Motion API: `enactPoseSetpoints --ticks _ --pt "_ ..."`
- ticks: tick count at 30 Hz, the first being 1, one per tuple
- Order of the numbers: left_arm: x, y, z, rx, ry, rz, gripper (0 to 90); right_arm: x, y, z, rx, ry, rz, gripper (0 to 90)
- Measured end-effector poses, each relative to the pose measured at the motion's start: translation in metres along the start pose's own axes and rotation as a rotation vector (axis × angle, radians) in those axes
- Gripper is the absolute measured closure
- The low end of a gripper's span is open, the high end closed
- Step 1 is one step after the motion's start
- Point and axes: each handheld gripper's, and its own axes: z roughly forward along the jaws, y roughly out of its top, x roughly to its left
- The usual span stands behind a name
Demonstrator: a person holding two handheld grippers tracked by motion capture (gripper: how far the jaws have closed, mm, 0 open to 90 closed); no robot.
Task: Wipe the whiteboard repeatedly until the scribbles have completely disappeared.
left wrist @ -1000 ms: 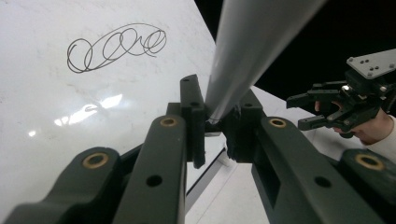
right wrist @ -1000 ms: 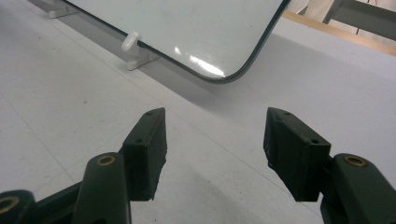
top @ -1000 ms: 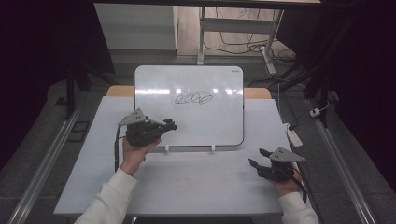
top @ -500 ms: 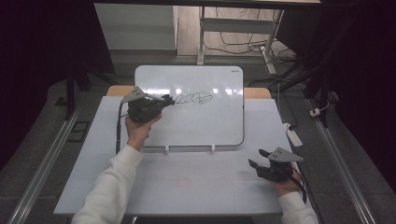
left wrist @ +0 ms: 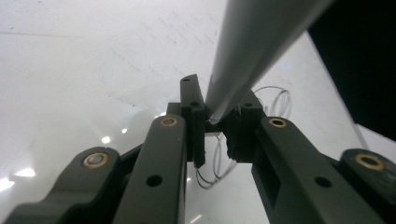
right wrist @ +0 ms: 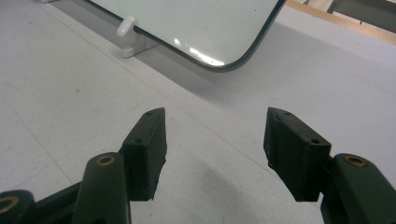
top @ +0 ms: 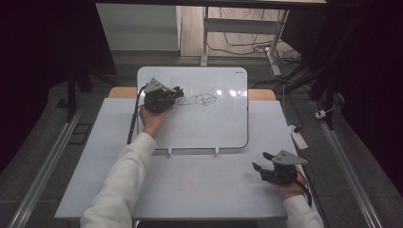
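1. At upper left of the high view, the left gripper [top: 177, 94] was clamped on a slim grey marker [left wrist: 243, 60], tip near the scribble [top: 198, 100] on the whiteboard [top: 228, 128]
2. Light, stiff and smooth, the marker probably needed a firm mid-barrel pinch
3. At lower right, the right gripper [right wrist: 212, 149] stood open, holding nothing
4. Blur hid the marker's tip and cap
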Motion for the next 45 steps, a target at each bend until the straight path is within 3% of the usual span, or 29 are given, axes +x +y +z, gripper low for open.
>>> enactPoseSetpoints --ticks 8,11,14,17,19,21,23,27,30,33,35,38,41,43,45 --pt "-0.017 0.008 0.03 0.005 -0.011 0.007 78.2 0.0 0.0 0.0 -0.002 0.001 -0.002 39.2" --pt "-0.033 0.009 0.047 0.015 -0.051 0.013 78.2 0.0 0.0 0.001 -0.003 0.002 0.001 39.2" --pt "-0.052 0.009 0.063 0.028 -0.081 0.046 78.3 0.001 0.0 0.001 0.002 0.003 0.0 39.2" --pt "-0.052 0.012 0.065 0.023 -0.065 0.055 78.2 0.0 0.0 0.0 0.002 -0.001 0.003 39.2" --pt "-0.046 0.017 0.062 0.007 -0.031 0.038 78.2 0.0 0.0 0.0 0.001 -0.002 0.007 39.2" --pt "-0.041 0.019 0.06 0.002 -0.027 0.014 78.3 0.0 -0.001 0.0 0.002 -0.002 0.009 39.2" --pt "-0.045 0.017 0.062 0.01 -0.033 0.027 78.3 0.002 0.0 0.0 0.003 -0.001 0.005 39.2" --pt "-0.067 0.009 0.075 0.037 -0.088 0.07 78.3 0.003 0.0 0.0 0.005 0.0 -0.004 39.1" --pt "-0.071 0.008 0.077 0.038 -0.086 0.099 78.3 0.002 0.0 -0.001 0.002 -0.004 0.001 39.1" --pt "-0.057 0.014 0.07 0.012 -0.046 0.053 78.3 0.001 0.0 -0.002 0.0 -0.005 0.005 39.1" --pt "-0.055 0.015 0.069 0.005 -0.041 0.037 78.3 0.001 -0.001 -0.001 0.0 -0.001 0.003 39.1" --pt "-0.069 0.01 0.077 0.021 -0.07 0.057 78.3 0.003 -0.001 0.0 0.004 0.004 0.002 39.1" --pt "-0.086 0.003 0.086 0.039 -0.097 0.104 78.3 0.003 0.0 0.0 0.003 0.004 -0.004 39.1" --pt "-0.087 0.004 0.085 0.039 -0.086 0.124 78.3 0.003 0.0 -0.001 0.001 0.002 -0.002 39.0" --pt "-0.077 0.008 0.08 0.028 -0.055 0.113 78.3 0.002 -0.001 -0.001 0.001 0.001 0.003 39.0"
